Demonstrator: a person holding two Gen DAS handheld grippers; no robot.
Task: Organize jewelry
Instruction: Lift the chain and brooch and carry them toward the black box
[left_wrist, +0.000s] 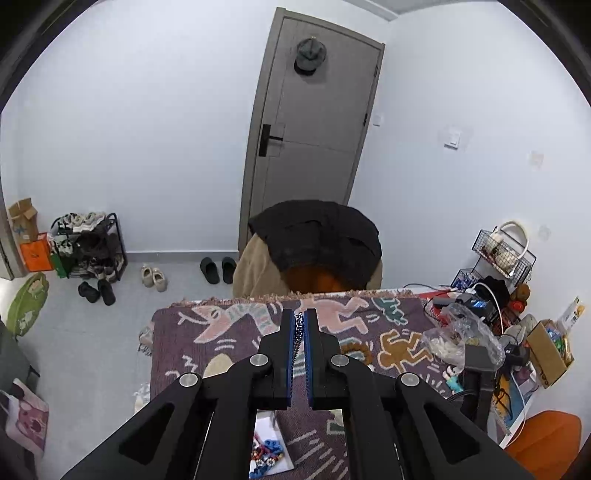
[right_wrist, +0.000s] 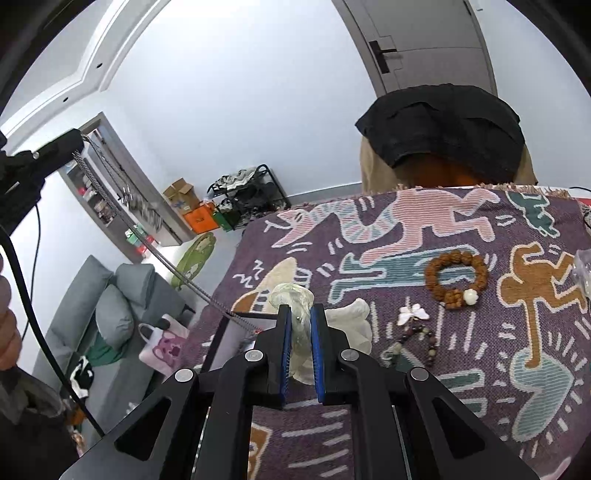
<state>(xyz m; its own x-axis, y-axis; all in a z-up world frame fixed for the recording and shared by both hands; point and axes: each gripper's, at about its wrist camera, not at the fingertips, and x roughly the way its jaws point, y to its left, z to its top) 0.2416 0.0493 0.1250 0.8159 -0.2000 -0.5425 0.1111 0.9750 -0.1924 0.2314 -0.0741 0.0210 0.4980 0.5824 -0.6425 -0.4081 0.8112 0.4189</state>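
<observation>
My left gripper (left_wrist: 300, 314) is shut on a thin silver chain (left_wrist: 297, 334), raised above the patterned purple table cloth (left_wrist: 221, 332). In the right wrist view the left gripper (right_wrist: 70, 142) is high at the left. The chain (right_wrist: 147, 236) hangs slanting from it down to just beside my right gripper (right_wrist: 298, 310). That gripper is shut on a clear plastic bag (right_wrist: 291, 295). A brown bead bracelet (right_wrist: 456, 277), a white butterfly piece (right_wrist: 413, 314) and a dark bead bracelet (right_wrist: 421, 341) lie on the cloth to its right. A white sheet with colourful beads (left_wrist: 269, 450) lies under the left gripper.
A chair draped with black and tan garments (left_wrist: 314, 240) stands at the table's far edge. Cables, wire baskets and a cardboard box (left_wrist: 550, 350) crowd the table's right end. A white cloth lump (right_wrist: 354, 325) lies by the right gripper. A grey sofa (right_wrist: 122, 295) is left of the table.
</observation>
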